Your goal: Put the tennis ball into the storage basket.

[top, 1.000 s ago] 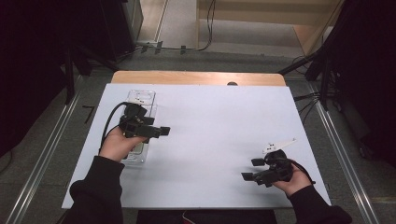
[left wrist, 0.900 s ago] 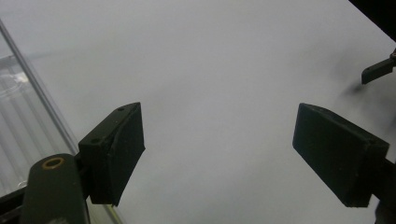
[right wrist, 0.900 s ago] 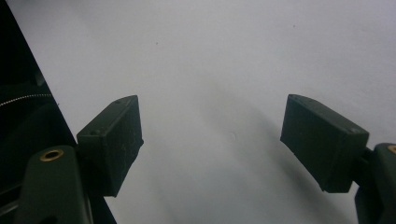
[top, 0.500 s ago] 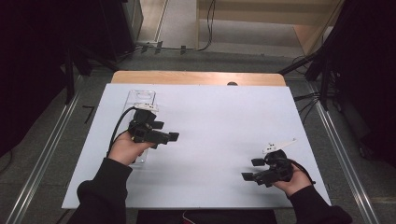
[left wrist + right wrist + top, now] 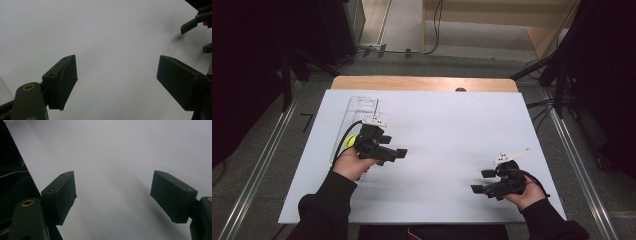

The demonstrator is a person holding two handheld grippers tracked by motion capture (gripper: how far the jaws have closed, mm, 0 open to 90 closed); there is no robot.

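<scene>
— Leftward, that claw (image 5: 401, 153) is drifting off the clear tray (image 5: 362, 107) toward mid-desk (image 5: 452, 125), spread, pinching nothing.

— And the yellow-green ball (image 5: 351, 141)?

— Sitting in the tray, beside the wrist. Right claw (image 5: 479, 181) is idling, spread too.

Black grippers, white tabletop
Left gripper (image 5: 398, 153) and right gripper (image 5: 479, 181) black; tabletop (image 5: 447, 130) plain white, wooden far edge; sleeves (image 5: 324, 212) black
</scene>
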